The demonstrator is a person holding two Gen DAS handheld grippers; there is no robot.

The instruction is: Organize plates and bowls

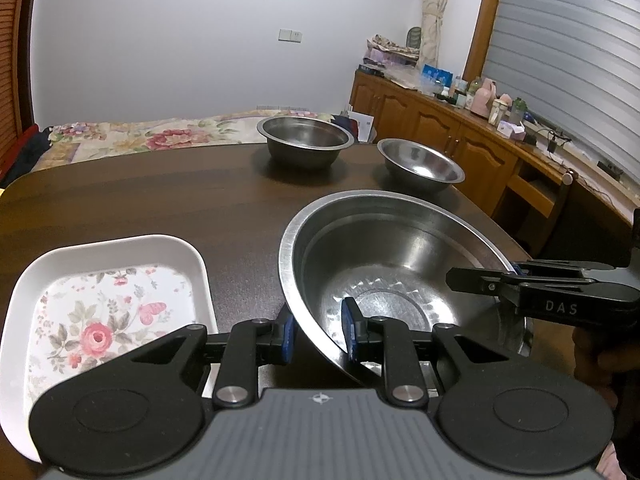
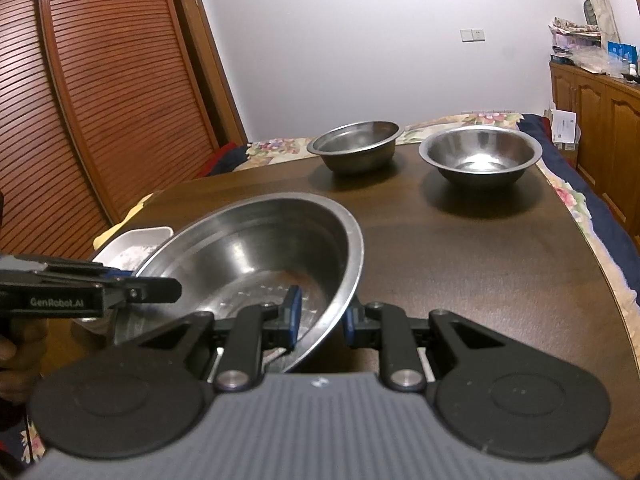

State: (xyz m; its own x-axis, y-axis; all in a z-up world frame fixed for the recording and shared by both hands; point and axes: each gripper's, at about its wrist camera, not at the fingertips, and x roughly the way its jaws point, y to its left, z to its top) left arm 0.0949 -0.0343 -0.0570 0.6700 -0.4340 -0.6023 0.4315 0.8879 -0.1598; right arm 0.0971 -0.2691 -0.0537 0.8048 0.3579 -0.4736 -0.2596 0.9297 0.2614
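A large steel basin [image 1: 400, 264] is held between both grippers above the dark wooden table [image 1: 160, 192]. My left gripper [image 1: 318, 334] straddles its near left rim, one blue pad inside and one outside, with a gap at the rim. My right gripper [image 2: 320, 320] straddles the opposite rim [image 2: 344, 292] the same way, and its arm shows in the left wrist view [image 1: 540, 296]. A white floral rectangular plate [image 1: 108, 312] lies left of the basin. Two smaller steel bowls [image 1: 306, 140] [image 1: 420, 164] stand at the far side.
The table's right edge [image 2: 580, 248] curves off toward a floral bedspread [image 1: 140, 136]. Wooden cabinets with clutter [image 1: 460, 120] line the right wall. Slatted wooden doors [image 2: 80, 100] stand on the left.
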